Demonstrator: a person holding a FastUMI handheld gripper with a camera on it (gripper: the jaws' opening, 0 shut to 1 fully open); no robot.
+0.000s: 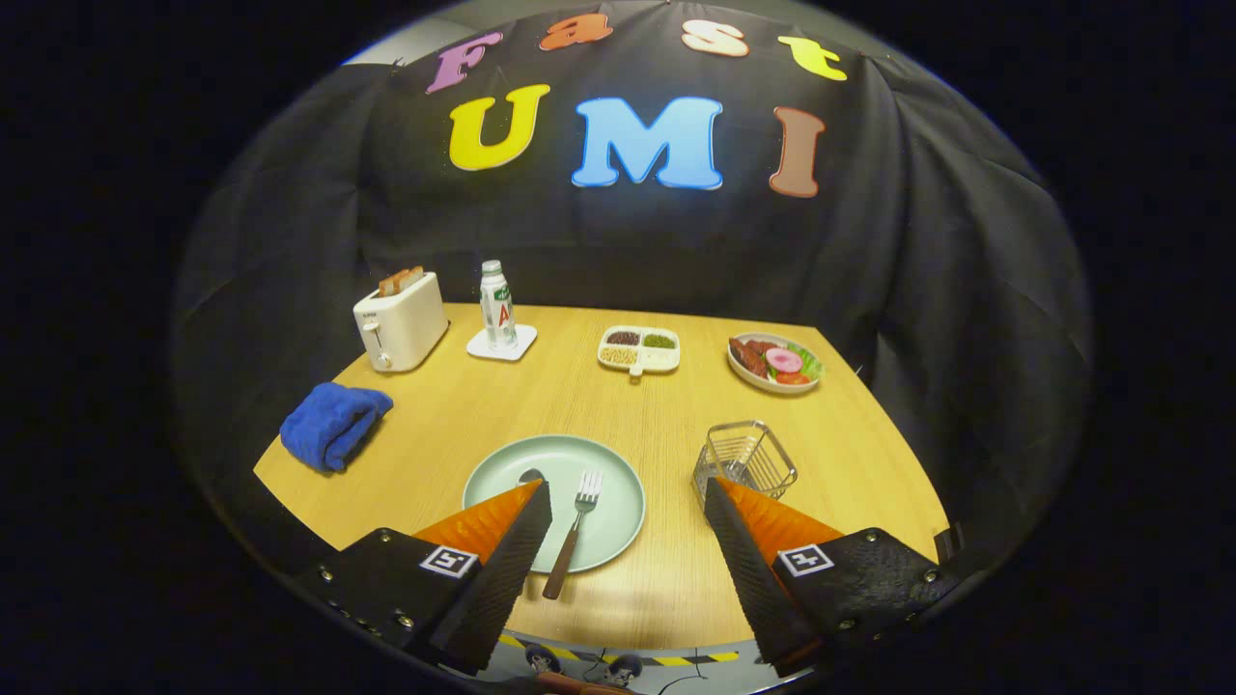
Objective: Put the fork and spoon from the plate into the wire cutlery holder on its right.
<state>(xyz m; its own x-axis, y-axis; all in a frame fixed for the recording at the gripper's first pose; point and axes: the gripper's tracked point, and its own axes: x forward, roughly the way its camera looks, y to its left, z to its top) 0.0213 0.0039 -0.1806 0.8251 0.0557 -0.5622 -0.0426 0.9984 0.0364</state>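
A pale green plate (599, 463) lies on the wooden table, just ahead of my fingers. A fork (575, 531) with a brown handle rests on it, tines pointing away, its handle end hanging over the plate's near rim. The spoon (530, 476) lies left of the fork; its bowl peeks out past my left finger (502, 545), which hides the rest. An empty wire cutlery holder (745, 461) stands right of the plate, just beyond my right finger (748, 541). My gripper (628, 497) is open, hovering above the plate's near edge with nothing between the fingers.
A folded blue cloth (333, 423) lies left of the plate. At the back stand a toaster (400, 320) with bread, a bottle (496, 305) on a white coaster, a divided dish (638, 349) of beans and a salad plate (773, 362). Below my fingers runs the table's near edge.
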